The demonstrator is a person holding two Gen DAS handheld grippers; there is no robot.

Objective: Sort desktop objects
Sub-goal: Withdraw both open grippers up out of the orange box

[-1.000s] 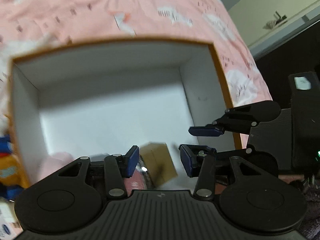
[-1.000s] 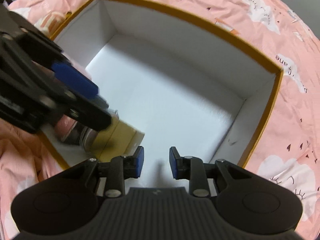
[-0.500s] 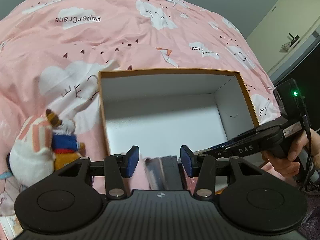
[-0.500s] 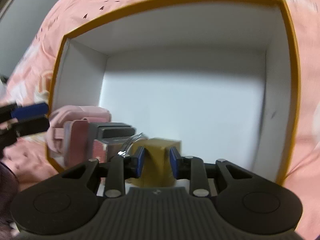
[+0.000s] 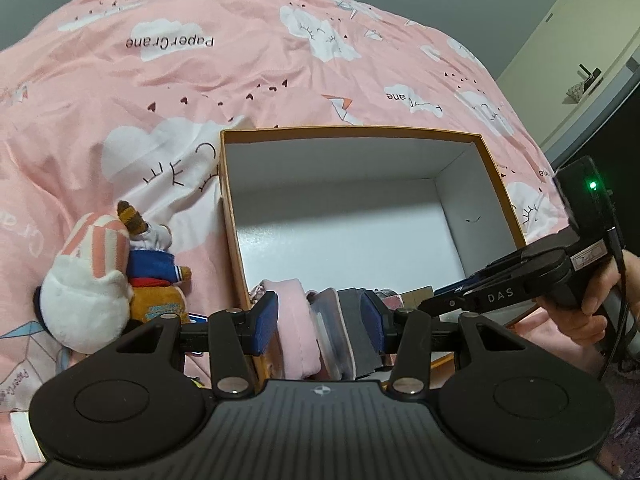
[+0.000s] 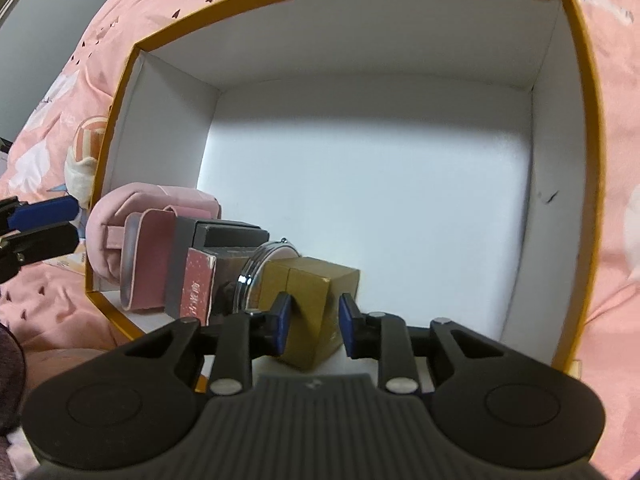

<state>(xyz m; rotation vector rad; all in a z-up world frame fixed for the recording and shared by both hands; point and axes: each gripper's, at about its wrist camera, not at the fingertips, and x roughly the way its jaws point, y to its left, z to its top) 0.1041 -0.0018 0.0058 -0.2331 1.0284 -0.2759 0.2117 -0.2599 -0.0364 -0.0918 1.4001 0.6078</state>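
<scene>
So the right gripper [image 6: 311, 326] is closing around the gold box [image 6: 316, 300] to nudge it tidy, while the left gripper [image 5: 318, 322] is hanging half-open with nothing in it

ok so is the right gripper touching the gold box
Cannot tell: in the right wrist view the right gripper straddles the gold box, closing, but pad contact isn't clear.

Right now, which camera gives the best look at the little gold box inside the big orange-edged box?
The right wrist view shows the gold box best: close, with several faces visible, lying between the right tool fingers, whose jaws are closing. The left wrist view shows only a sliver of the gold box, behind the left tool and neighbouring items.
</scene>
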